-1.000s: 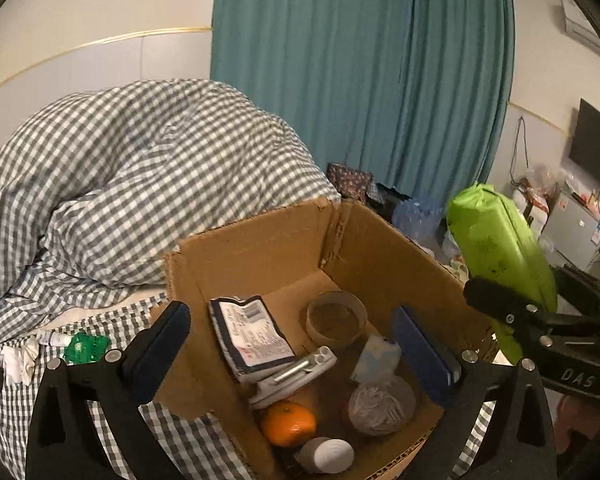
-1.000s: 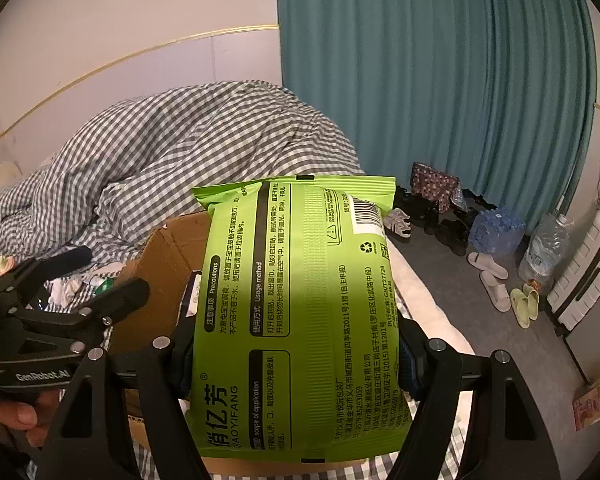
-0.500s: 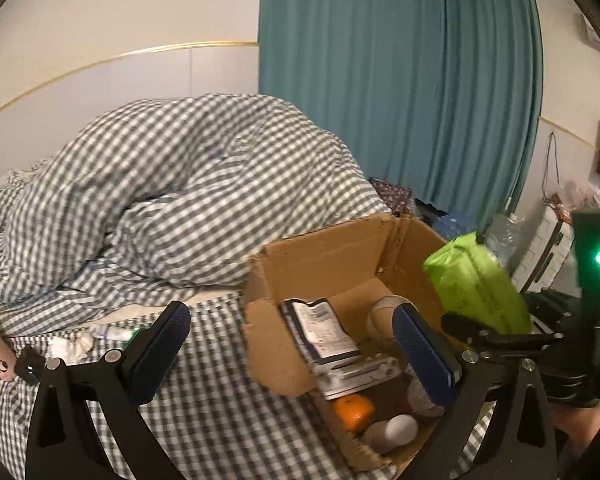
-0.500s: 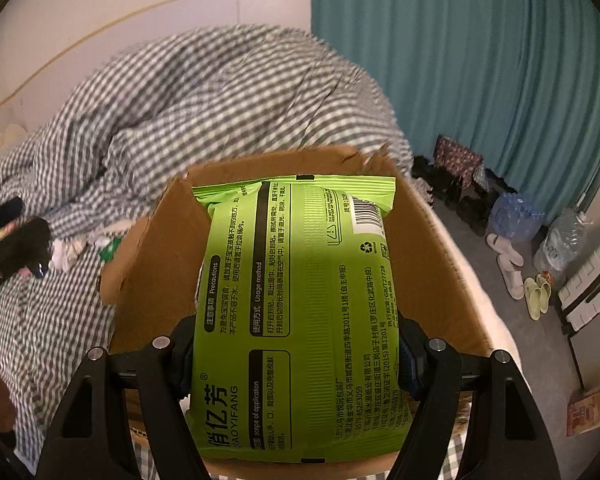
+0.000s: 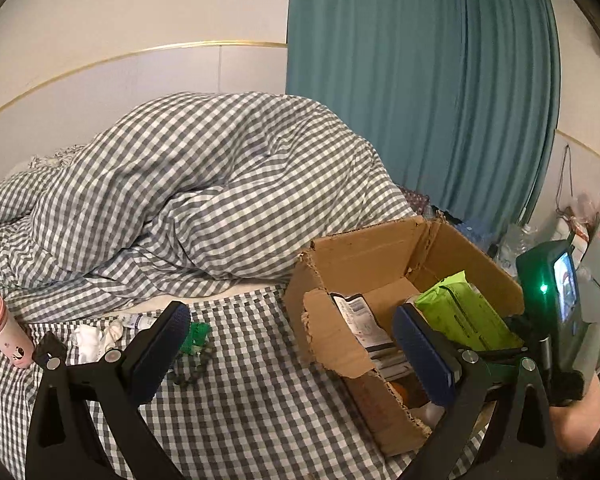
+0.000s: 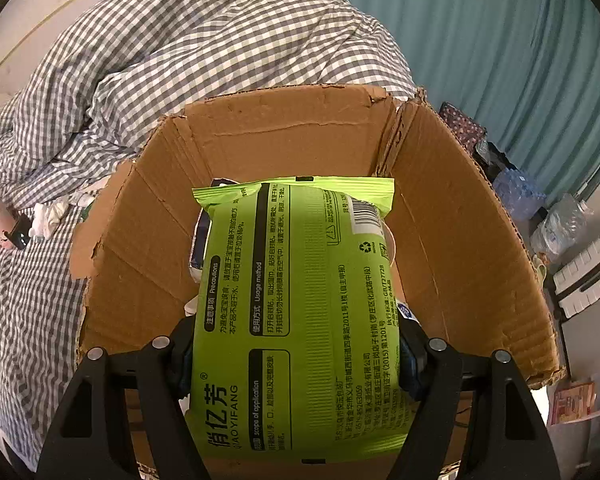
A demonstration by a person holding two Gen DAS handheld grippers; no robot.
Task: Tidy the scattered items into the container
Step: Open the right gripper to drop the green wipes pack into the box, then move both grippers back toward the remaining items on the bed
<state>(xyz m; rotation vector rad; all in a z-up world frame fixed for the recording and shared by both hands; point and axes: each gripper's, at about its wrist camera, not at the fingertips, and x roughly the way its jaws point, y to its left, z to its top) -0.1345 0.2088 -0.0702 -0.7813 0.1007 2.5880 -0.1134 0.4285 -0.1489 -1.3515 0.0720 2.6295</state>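
Scattered items lie on the checked bedsheet [image 5: 260, 392] at the left of the left wrist view: a pink bottle [image 5: 2, 330] stands upright at the far left edge, a crumpled white tissue [image 5: 96, 336] lies beside it, and a small green packet [image 5: 196, 334] with a dark string of beads [image 5: 190, 368] sits just behind the left finger of the left gripper [image 5: 296, 354]. A heaped checked duvet [image 5: 204, 184] fills the bed behind them, touching the far wall of the cardboard box [image 5: 364, 256]. The box stands on the sheet right of centre, its near left wall torn and ragged. Inside it, a white printed pouch [image 5: 360, 320] leans against the left wall, with other small goods below that are mostly hidden by the gripper's right finger. A teal curtain [image 5: 420, 100] hangs behind the box.

The left gripper is spread wide with nothing between its blue pads [image 5: 164, 344]; it points moderately downward over the sheet, its right finger overlapping the box's near corner.

The green wipes pack [image 6: 296, 312] is pinched across its width by the right gripper [image 6: 296, 352], both pads pressed against its sides. The pack sits lengthwise within the box opening, below the level of the rim, above the pouch and a pale round item whose nature cannot be told. The right gripper points steeply down into the box. In the left wrist view a bare forearm [image 5: 576, 416] shows at the right edge behind that tool. Water bottles [image 6: 540, 208] stand on the floor beyond the bed at the right.
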